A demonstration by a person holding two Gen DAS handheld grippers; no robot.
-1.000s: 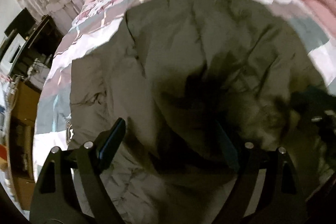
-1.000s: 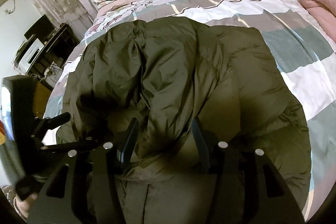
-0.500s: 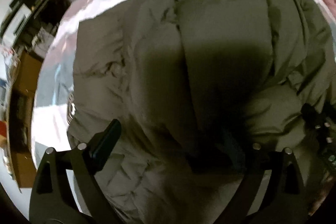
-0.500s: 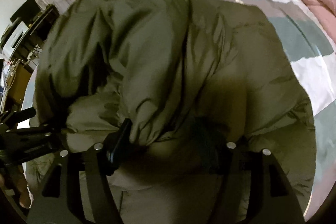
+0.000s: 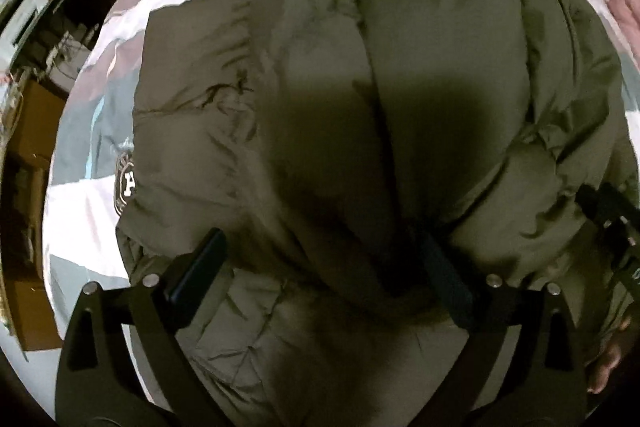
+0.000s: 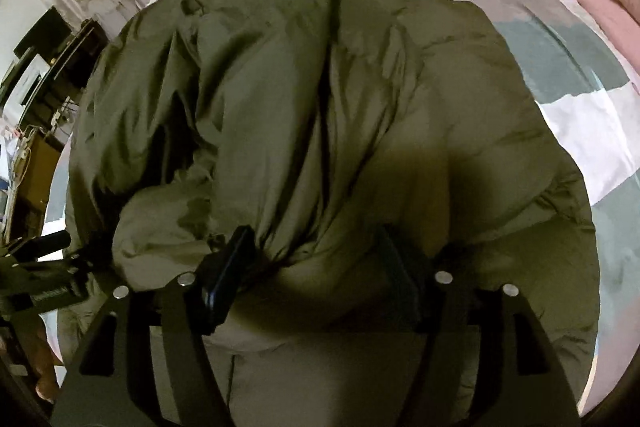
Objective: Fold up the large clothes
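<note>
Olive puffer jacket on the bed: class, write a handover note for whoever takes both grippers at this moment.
Left gripper: jaws wide apart, a thick fold of the olive jacket bulging between them; grip not clearly closed.
Right gripper: the same, jaws spread around the bunched hem edge.
Jacket lies on the patchwork bedspread, its near part lifted and rolled over toward the pillows.
Done: first fold is under way.
Left: lay that fold flat, tuck in the sleeves, fold again, smooth it.
</note>
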